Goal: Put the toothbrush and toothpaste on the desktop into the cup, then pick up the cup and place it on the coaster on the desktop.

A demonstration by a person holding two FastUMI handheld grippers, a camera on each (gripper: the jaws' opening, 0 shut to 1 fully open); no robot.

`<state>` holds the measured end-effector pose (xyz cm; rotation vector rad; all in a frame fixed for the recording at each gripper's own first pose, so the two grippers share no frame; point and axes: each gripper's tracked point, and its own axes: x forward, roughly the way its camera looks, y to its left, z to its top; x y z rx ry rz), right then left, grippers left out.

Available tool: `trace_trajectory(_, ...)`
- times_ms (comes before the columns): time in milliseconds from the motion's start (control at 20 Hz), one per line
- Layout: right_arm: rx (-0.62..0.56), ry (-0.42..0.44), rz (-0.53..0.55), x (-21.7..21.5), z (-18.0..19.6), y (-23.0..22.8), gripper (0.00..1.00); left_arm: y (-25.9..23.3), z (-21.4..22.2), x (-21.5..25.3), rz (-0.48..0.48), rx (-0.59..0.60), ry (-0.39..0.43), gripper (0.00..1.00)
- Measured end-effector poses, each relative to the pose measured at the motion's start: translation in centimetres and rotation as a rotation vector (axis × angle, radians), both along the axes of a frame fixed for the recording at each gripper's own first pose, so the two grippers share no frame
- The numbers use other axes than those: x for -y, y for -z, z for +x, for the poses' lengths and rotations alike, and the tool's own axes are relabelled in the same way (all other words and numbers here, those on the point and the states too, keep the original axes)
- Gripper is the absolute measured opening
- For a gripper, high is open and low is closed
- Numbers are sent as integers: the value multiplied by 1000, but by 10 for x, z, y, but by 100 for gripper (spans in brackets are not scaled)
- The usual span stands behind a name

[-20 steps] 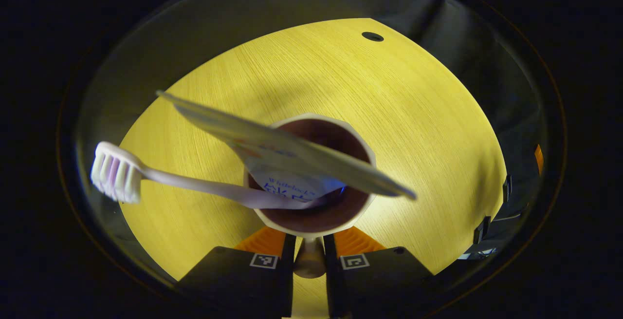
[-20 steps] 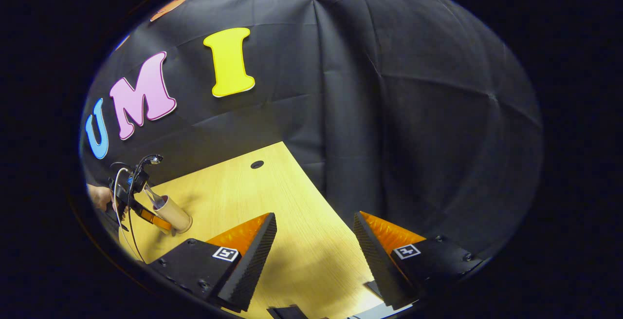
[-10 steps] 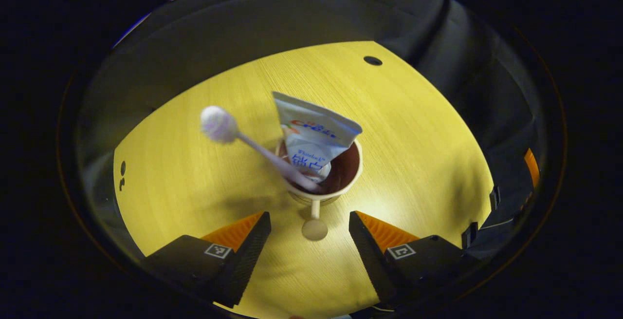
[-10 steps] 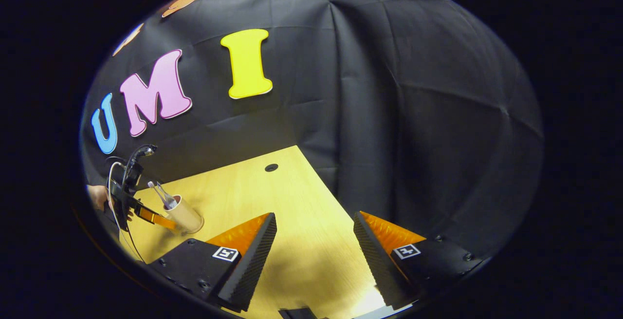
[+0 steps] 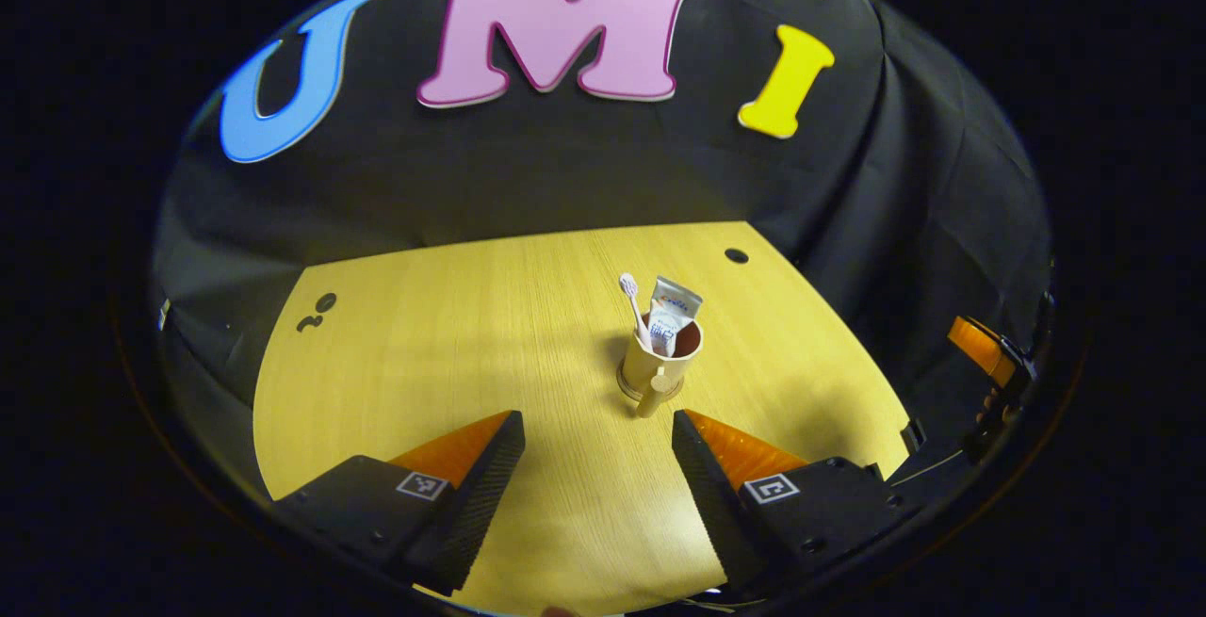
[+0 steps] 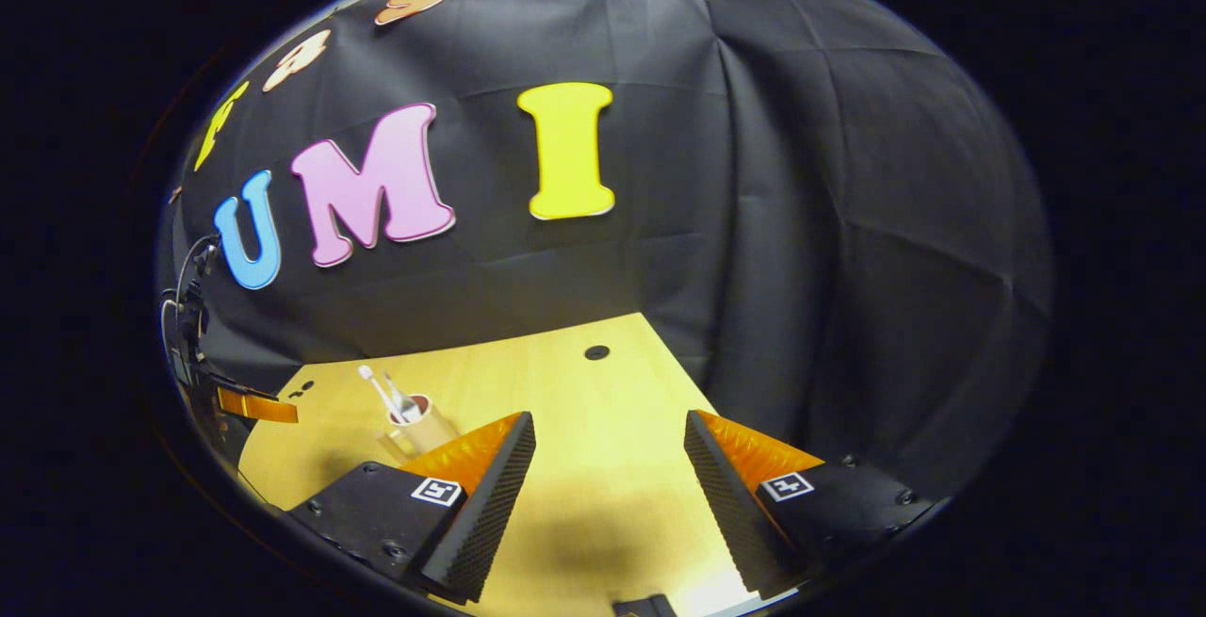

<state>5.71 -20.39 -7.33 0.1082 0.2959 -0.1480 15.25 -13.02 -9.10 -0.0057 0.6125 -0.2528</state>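
In the left gripper view, the left gripper [image 5: 598,466] has its jaws spread wide with nothing between them, hovering over the wooden desktop [image 5: 452,334]. Just beyond its fingertips, the cup [image 5: 658,361] stands upright on a round coaster [image 5: 628,381], its handle turned toward the camera. The toothbrush [image 5: 633,304] and the toothpaste tube [image 5: 671,308] stand inside the cup, both sticking up above the rim. In the right gripper view, the right gripper [image 6: 611,480] is likewise wide apart and empty above the desktop, well away from the cup.

Sharp, fisheye-bent frames; bright desktop [image 5: 452,334]; soft shadows.
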Motion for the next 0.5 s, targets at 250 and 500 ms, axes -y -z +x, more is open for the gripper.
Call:
trace_trajectory(250, 30, -106, 4, -68, -11, -28, 98, -50, -54, -32, -32, 221, -71, 98)
trace_trajectory(500, 68, -204, 32, -136, -40, -41, 98, -92, -114, -45, -51, 474, -125, 98)
